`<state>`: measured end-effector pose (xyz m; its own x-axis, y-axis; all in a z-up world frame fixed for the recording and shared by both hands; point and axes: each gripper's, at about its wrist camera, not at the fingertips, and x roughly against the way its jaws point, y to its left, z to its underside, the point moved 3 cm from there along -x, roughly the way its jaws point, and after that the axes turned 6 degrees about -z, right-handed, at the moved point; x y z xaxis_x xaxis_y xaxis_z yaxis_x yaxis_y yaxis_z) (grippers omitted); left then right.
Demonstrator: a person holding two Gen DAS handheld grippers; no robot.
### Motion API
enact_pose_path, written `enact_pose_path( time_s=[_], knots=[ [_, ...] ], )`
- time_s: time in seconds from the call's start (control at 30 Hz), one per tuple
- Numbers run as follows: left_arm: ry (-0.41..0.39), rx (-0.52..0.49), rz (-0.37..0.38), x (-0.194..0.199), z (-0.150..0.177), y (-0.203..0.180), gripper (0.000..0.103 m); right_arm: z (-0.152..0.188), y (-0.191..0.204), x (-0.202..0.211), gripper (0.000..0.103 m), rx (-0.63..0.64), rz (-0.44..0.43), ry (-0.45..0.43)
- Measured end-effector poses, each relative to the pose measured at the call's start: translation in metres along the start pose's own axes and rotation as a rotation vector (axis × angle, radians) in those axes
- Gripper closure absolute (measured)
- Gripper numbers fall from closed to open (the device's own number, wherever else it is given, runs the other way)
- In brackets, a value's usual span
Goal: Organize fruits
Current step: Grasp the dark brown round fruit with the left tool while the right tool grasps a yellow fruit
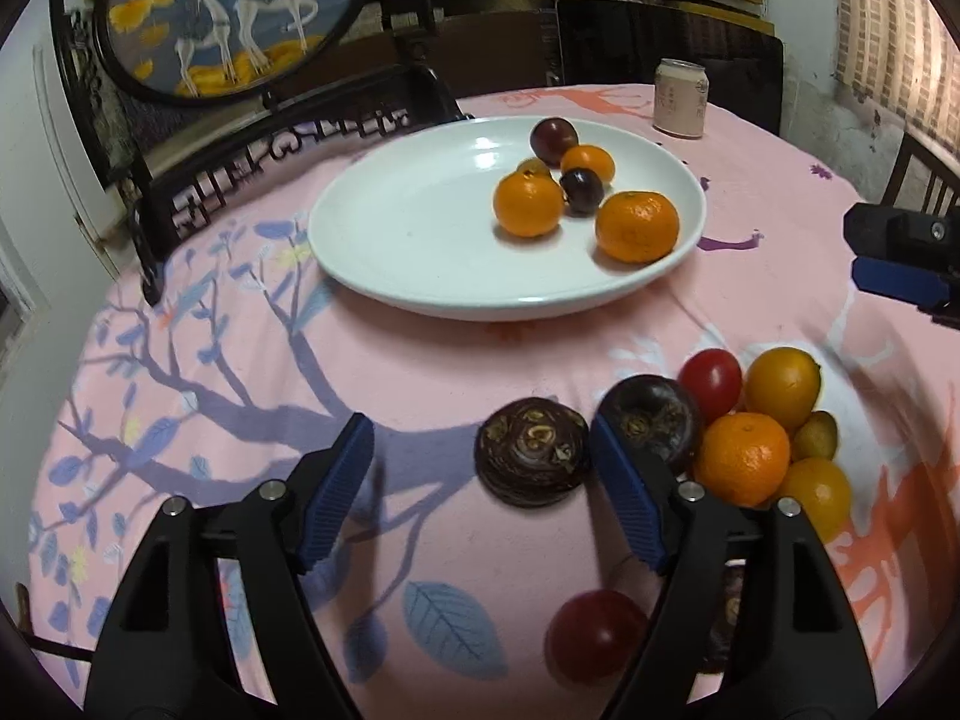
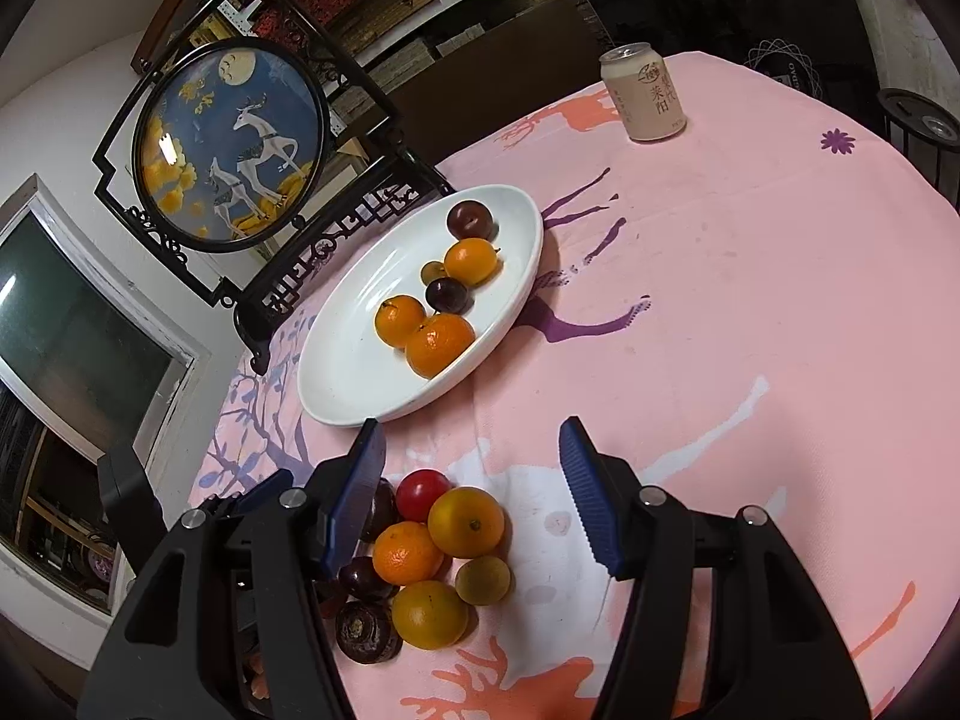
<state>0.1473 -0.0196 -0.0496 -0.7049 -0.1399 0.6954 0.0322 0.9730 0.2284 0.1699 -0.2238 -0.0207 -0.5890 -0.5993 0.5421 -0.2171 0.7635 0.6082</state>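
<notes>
A white plate (image 1: 390, 240) on the pink tablecloth holds three oranges (image 1: 528, 204), two dark plums (image 1: 553, 138) and a small yellowish fruit; the plate also shows in the right wrist view (image 2: 342, 384). My left gripper (image 1: 480, 450) is open, with a dark brown water chestnut (image 1: 533, 459) lying between its fingers, untouched. A loose pile of fruit (image 1: 744, 456) lies just to its right: oranges, a red tomato, a second chestnut. My right gripper (image 2: 474, 480) is open above that pile (image 2: 465, 522). It also shows at the right edge of the left wrist view (image 1: 900, 264).
A pale drink can (image 1: 680, 99) stands at the far side of the table, also in the right wrist view (image 2: 643, 93). A round framed deer picture on a black carved stand (image 2: 231, 138) stands behind the plate. A red fruit (image 1: 594, 633) lies near my left gripper.
</notes>
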Motion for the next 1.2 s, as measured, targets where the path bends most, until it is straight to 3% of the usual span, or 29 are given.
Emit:
enact_pose_path(
  time_s=[0.1, 0.17, 0.33, 0.53, 0.73, 0.9, 1.2],
  knots=[
    [0.013, 0.011, -0.024, -0.004, -0.001, 0.009, 0.021, 0.0, -0.001, -0.001, 0.042, -0.001, 0.004, 0.003],
    [0.043, 0.071, -0.053, -0.007, 0.001, 0.028, 0.021, 0.0, -0.002, -0.001, 0.042, -0.003, 0.005, 0.004],
    [0.081, 0.187, -0.034, -0.004, 0.009, 0.056, 0.022, 0.001, -0.002, 0.0, 0.042, -0.006, -0.003, 0.004],
    [0.092, 0.123, -0.04, -0.008, 0.012, 0.04, 0.023, 0.009, 0.005, -0.009, 0.042, 0.023, -0.012, 0.062],
    [0.098, 0.147, -0.025, -0.011, 0.011, 0.041, 0.024, 0.018, 0.011, -0.02, 0.043, 0.065, 0.014, 0.117],
    [0.114, 0.149, -0.012, -0.015, 0.011, 0.04, 0.026, 0.026, 0.007, -0.031, 0.051, 0.053, 0.017, 0.18],
    [0.124, 0.165, 0.005, -0.02, 0.01, 0.04, 0.033, 0.036, 0.009, -0.044, 0.058, 0.086, 0.046, 0.208]
  ],
)
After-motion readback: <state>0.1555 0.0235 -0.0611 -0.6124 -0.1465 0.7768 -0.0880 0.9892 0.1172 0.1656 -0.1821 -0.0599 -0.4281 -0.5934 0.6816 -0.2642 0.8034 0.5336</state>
